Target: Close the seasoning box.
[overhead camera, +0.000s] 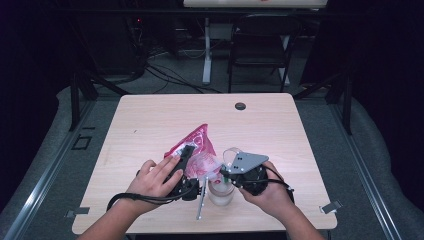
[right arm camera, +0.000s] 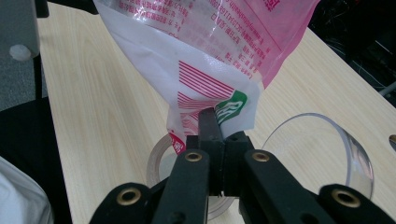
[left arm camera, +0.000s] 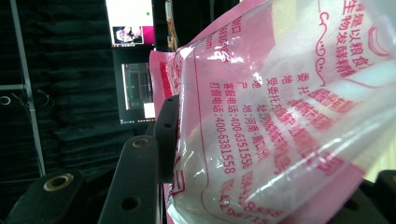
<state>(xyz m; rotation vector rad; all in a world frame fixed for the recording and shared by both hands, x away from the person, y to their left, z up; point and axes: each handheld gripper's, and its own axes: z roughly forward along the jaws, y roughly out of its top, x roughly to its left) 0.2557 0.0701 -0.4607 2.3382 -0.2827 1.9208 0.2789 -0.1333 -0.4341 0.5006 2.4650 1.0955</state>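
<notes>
High view: nearest, a clear cup (overhead camera: 220, 192) stands on the table (overhead camera: 150, 125); the right tool (overhead camera: 235, 176) pinches the pink bag (overhead camera: 197, 145) by its lower corner above it, while the left tool (overhead camera: 186, 160) clamps the bag's body.

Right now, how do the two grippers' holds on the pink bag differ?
The left gripper holds the pink bag around its bulky body, jaws part way apart; the right gripper has its jaws fully together, pinching a thin bottom corner. The left grip sits high on the bag; the right one sits low, just above the clear jar. The left gripper's jaws stand either side of the plastic; the right gripper's meet at the edge. Both clamp the same bag.
</notes>
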